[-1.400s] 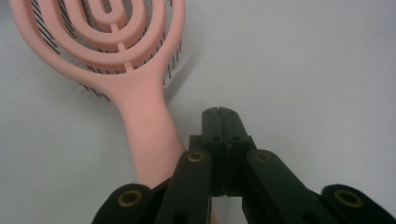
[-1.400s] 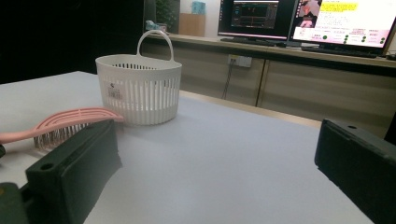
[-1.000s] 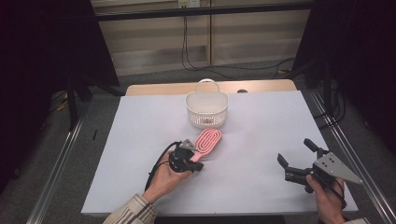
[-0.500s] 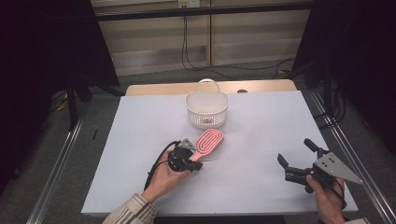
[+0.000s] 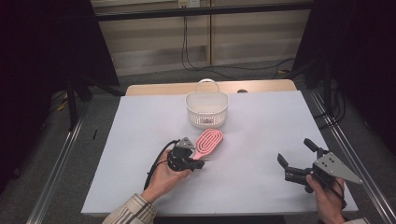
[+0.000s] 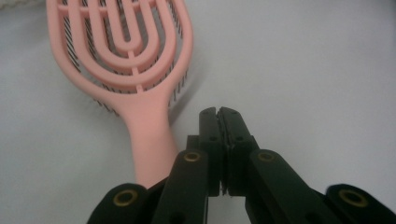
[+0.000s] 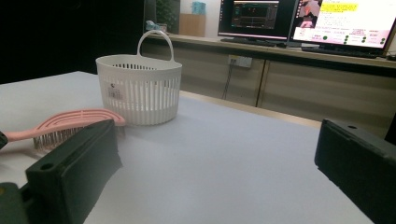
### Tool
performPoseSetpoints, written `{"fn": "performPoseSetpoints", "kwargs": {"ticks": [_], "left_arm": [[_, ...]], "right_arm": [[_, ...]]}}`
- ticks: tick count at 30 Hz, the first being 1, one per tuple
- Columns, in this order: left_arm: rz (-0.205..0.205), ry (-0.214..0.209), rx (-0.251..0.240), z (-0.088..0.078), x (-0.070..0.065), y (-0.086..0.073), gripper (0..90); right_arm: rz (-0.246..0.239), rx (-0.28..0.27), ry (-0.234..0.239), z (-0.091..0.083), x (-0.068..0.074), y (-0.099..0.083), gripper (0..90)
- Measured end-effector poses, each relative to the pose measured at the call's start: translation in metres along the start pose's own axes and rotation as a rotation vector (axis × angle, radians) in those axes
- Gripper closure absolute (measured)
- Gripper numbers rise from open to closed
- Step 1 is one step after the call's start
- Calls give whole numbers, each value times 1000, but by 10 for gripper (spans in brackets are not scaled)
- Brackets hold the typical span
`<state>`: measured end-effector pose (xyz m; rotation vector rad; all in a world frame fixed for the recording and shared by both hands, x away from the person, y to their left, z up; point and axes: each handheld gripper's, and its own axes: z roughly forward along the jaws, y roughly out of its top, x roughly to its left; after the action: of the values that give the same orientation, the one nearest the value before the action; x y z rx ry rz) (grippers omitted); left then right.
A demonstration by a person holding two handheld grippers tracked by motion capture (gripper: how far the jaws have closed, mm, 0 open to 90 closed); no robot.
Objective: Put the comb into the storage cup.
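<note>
Your brush (image 5: 208,142) lies flat on the counter (image 5: 261,135), just in front of the basket (image 5: 206,109) and a little to its left, not touching it. Nothing is in the basket as far as the pictures show, so the work looks barely begun: the brush is not picked up, and lifting it and setting it down in the basket are probably all ahead of you.

Your left gripper (image 6: 219,114) sits beside the handle, its jaws pressed together on nothing; the handle runs past them on their left in the left gripper view. You will likely need to spread them and shift onto the handle.

Your right gripper (image 5: 293,161) waits well to the right of the basket and nearer you, jaws spread wide and empty.

The brush's long axis runs slantwise: the head points toward the basket, the handle back toward your left hand (image 5: 164,176). The bristles face down.
</note>
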<state>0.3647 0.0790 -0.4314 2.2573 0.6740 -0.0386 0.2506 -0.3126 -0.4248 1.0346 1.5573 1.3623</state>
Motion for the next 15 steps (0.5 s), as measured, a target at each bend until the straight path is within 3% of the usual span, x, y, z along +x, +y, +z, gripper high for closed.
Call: {"fn": "performPoseSetpoints", "kwargs": {"ticks": [12, 15], "left_arm": [[20, 32, -125, -12, -1, 3, 799], [36, 51, -164, -15, -2, 3, 701]], "right_arm": [[-3, 0, 1, 0, 0, 0, 0], [-4, -1, 1, 0, 0, 0, 0]]}}
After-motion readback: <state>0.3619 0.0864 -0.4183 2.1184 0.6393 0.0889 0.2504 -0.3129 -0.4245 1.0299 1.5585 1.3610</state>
